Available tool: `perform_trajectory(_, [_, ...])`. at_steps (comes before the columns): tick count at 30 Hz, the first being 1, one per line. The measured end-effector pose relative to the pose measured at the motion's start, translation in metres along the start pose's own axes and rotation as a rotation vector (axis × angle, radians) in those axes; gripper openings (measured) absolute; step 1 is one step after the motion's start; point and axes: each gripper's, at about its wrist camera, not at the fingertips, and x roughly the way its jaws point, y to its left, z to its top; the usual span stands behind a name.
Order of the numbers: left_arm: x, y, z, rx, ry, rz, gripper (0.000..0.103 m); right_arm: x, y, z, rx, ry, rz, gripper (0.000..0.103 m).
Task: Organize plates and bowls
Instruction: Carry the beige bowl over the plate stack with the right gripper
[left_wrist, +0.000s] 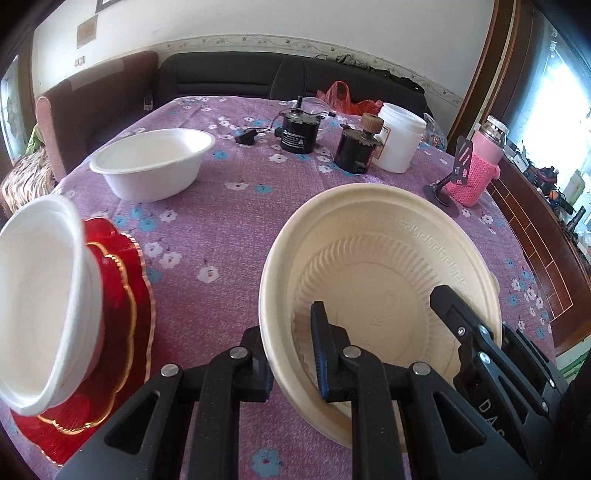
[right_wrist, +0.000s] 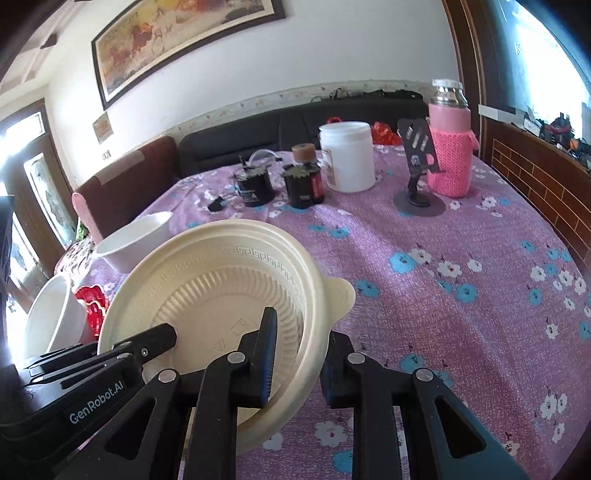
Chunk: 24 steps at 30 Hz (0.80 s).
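A cream plastic bowl (left_wrist: 384, 258) with a ribbed inside is held tilted above the purple floral tablecloth by both grippers. My left gripper (left_wrist: 291, 354) is shut on its left rim, one finger inside and one outside. My right gripper (right_wrist: 299, 354) is shut on its right rim (right_wrist: 317, 306); its finger also shows inside the bowl in the left wrist view (left_wrist: 458, 314). A white bowl (left_wrist: 40, 295) sits on stacked red plates (left_wrist: 122, 295) at the left. Another white bowl (left_wrist: 151, 162) stands further back.
At the table's back stand two black motors (left_wrist: 295, 133), a white jar (left_wrist: 399, 136), a pink knitted flask (left_wrist: 476, 166) and a black phone stand (right_wrist: 419, 177). A dark sofa (left_wrist: 258, 77) lies behind. A wooden cabinet (left_wrist: 546, 243) runs along the right.
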Motion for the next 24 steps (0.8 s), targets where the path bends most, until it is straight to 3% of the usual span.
perform_trajectory(6, [-0.039, 0.022, -0.008, -0.023, -0.062, 0.031, 0.017, -0.021, 0.025, 0.0, -0.029, -0.068, 0.088, 0.022])
perform_trajectory(10, [-0.071, 0.052, -0.009, -0.069, -0.115, 0.062, 0.017, -0.036, 0.059, 0.005, -0.057, -0.065, 0.13, 0.022])
perform_trajectory(18, [-0.117, 0.147, -0.008, -0.234, -0.172, 0.141, 0.017, -0.028, 0.16, 0.012, -0.164, 0.034, 0.248, 0.022])
perform_trajectory(24, [-0.113, 0.195, -0.003, -0.282, -0.127, 0.215, 0.017, 0.009, 0.216, 0.007, -0.183, 0.16, 0.298, 0.022])
